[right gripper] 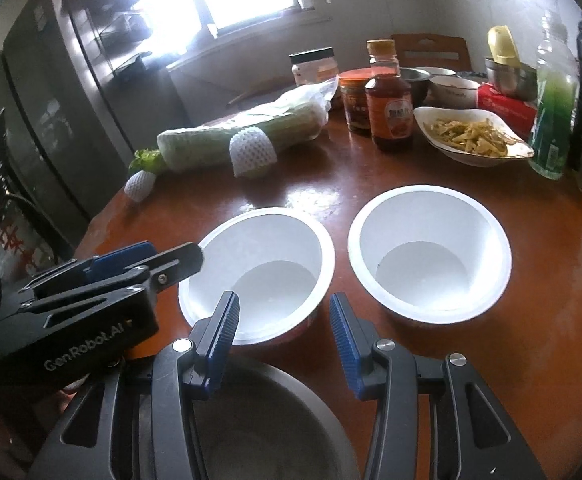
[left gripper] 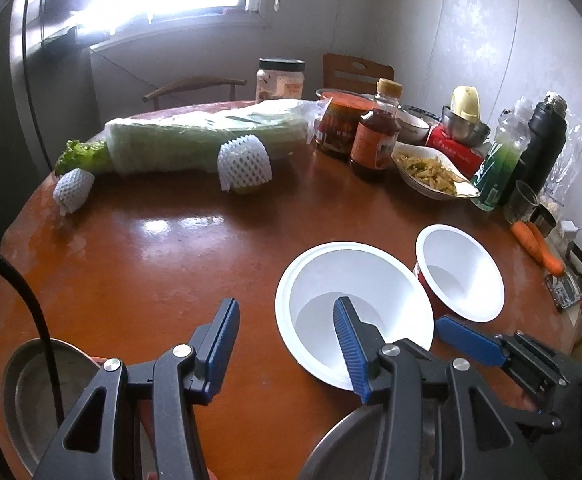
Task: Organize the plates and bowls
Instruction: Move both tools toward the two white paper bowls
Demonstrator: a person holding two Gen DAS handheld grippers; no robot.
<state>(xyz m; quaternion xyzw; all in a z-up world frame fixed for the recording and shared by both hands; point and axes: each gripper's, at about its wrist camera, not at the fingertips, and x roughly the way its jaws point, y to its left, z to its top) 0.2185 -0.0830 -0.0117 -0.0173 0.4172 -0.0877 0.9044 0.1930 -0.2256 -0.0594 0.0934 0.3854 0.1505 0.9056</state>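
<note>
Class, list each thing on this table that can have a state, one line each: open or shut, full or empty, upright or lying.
Left tongs: open, empty.
Right tongs: open, empty.
Near white bowl: upright, empty.
Far white bowl: upright, empty.
Sauce bottle: upright, capped.
Green bottle: upright, partly full.
Shallow dish: holds food.
Wrapped cabbage: lying flat.

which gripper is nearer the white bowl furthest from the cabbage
Right. The right gripper sits just short of that bowl, to its near-left. The left gripper is over by the other white bowl, one bowl further away.
</note>
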